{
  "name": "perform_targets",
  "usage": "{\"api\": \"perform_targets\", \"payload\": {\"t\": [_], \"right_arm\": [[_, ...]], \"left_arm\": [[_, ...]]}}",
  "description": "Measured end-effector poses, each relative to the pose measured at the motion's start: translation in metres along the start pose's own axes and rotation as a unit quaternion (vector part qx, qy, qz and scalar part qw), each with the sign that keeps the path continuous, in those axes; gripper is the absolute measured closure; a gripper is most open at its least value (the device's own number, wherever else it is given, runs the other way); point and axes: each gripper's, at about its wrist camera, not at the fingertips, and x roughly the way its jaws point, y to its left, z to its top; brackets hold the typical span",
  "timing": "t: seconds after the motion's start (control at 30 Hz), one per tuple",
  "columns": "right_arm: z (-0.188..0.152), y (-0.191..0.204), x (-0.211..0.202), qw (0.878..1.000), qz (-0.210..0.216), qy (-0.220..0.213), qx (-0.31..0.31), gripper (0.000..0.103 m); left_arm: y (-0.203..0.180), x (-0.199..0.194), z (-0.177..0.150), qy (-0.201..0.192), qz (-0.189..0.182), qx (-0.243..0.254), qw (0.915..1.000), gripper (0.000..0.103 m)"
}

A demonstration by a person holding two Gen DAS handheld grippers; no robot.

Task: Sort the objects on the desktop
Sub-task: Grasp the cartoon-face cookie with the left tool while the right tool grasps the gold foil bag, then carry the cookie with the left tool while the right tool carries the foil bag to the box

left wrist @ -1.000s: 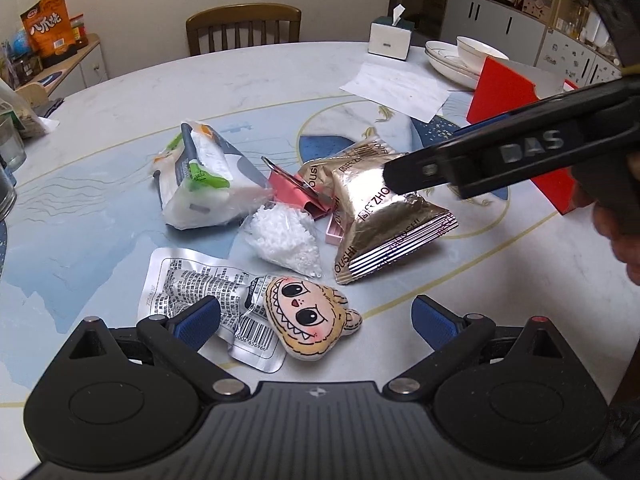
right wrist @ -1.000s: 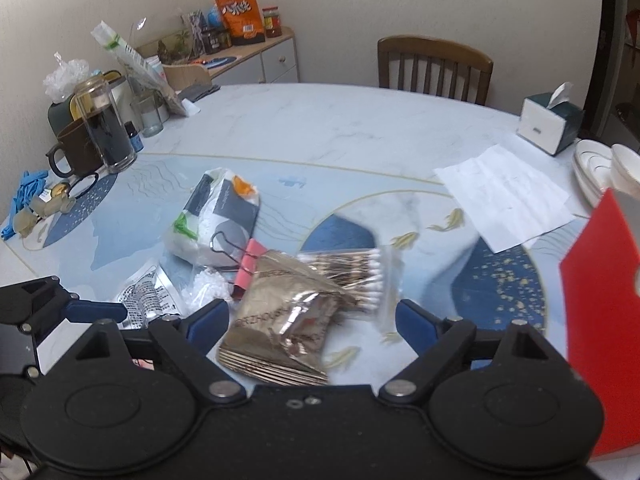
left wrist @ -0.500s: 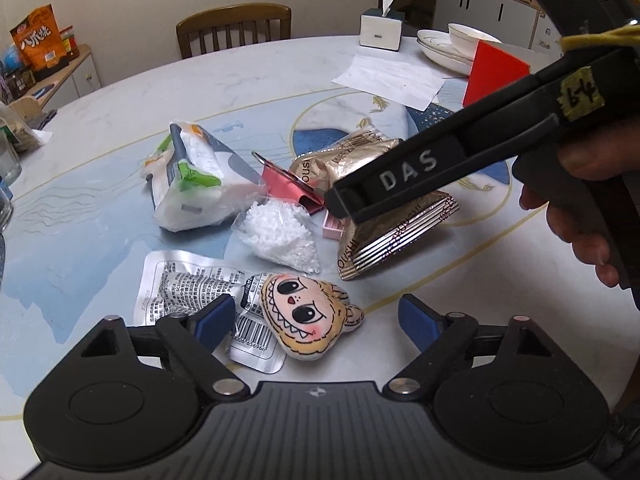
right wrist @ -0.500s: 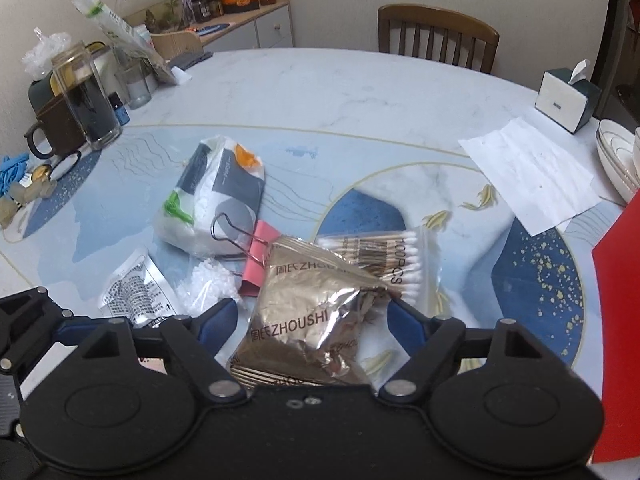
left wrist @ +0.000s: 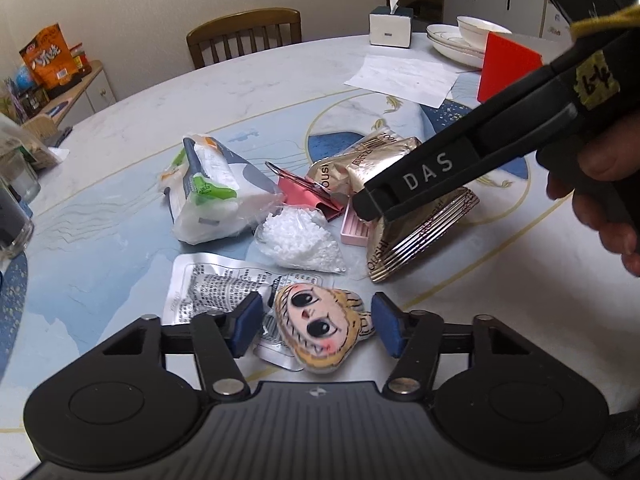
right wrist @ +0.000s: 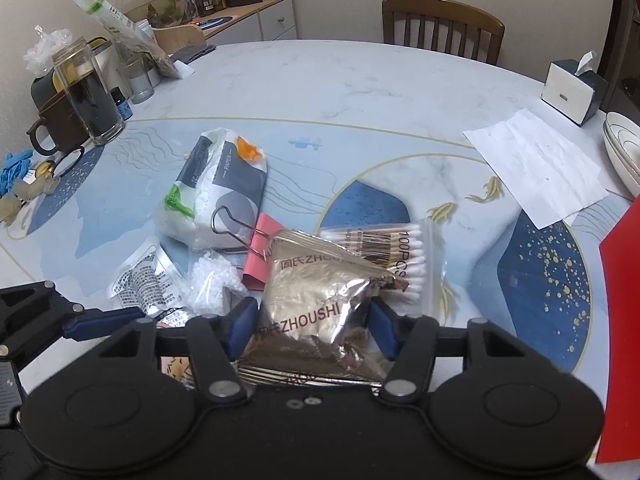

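Note:
A flat doll-face plush [left wrist: 316, 328] lies on a silver printed packet [left wrist: 212, 284] near the table's front. My left gripper [left wrist: 316, 330] straddles the plush, its jaws closing; a thin gap still shows at the left pad. A crumpled gold snack packet [right wrist: 316, 308] sits between the pads of my right gripper [right wrist: 314, 330], whose jaws are closing and pinch its sides. In the left wrist view the right gripper's black body [left wrist: 424, 172] slants down onto that gold packet [left wrist: 420, 232], held by a hand [left wrist: 600, 200]. One blue finger [right wrist: 104, 322] of my left gripper shows at lower left.
Around them lie a tissue pack [right wrist: 220, 192], a pink binder clip [right wrist: 260, 248], a bag of white beads [left wrist: 300, 240], a cotton swab bag [right wrist: 392, 252] and a small pink box [left wrist: 354, 232]. A red board [right wrist: 624, 280], paper sheet [right wrist: 540, 168], plates [left wrist: 460, 36] and jars [right wrist: 88, 92] ring the table.
Both pairs of jaws have narrowed. My right gripper came down and forward over the gold packet, which now looks creased. My left gripper stayed over the plush.

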Motion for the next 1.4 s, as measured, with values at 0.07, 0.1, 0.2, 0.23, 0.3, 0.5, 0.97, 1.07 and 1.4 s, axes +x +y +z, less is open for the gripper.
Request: {"api": "perform_targets", "payload": {"t": [0.07,0.1,0.2,0.23,0.3,0.5,0.97,1.07,1.4], "right_arm": [[0.0,-0.001,-0.002,1.0,0.004,0.0,0.002,0.047],[0.0,-0.002,-0.003,1.0,0.006,0.0,0.003,0.047],[-0.002,-0.006,-0.007,1.0,0.012,-0.001,0.006,0.048],[-0.002,-0.007,-0.008,1.0,0.013,-0.001,0.007,0.048],[-0.003,-0.009,-0.01,1.0,0.017,-0.001,0.007,0.048],[-0.01,-0.017,-0.016,1.0,0.029,0.003,0.011,0.052],[-0.029,-0.046,-0.052,0.998,0.046,-0.006,0.03,0.056],[-0.034,-0.053,-0.062,0.998,0.049,-0.01,0.033,0.056],[-0.042,-0.079,-0.091,0.997,0.048,-0.026,0.053,0.056]], "left_arm": [[-0.002,0.0,0.001,0.001,0.006,0.006,1.0,0.051],[-0.002,0.0,0.0,0.003,0.007,0.008,0.9999,0.051],[-0.004,-0.004,-0.001,-0.002,0.015,0.008,0.9999,0.051],[-0.004,-0.006,-0.002,-0.004,0.016,0.008,0.9998,0.051],[-0.003,-0.008,-0.003,-0.005,0.006,0.001,1.0,0.059],[-0.006,-0.008,-0.003,0.0,0.006,-0.004,1.0,0.059],[-0.012,-0.011,-0.005,-0.002,0.004,-0.037,0.9993,0.068],[-0.014,-0.01,-0.006,-0.001,0.006,-0.041,0.9991,0.066],[-0.031,-0.001,-0.012,0.031,-0.003,-0.041,0.9986,0.059]]}}
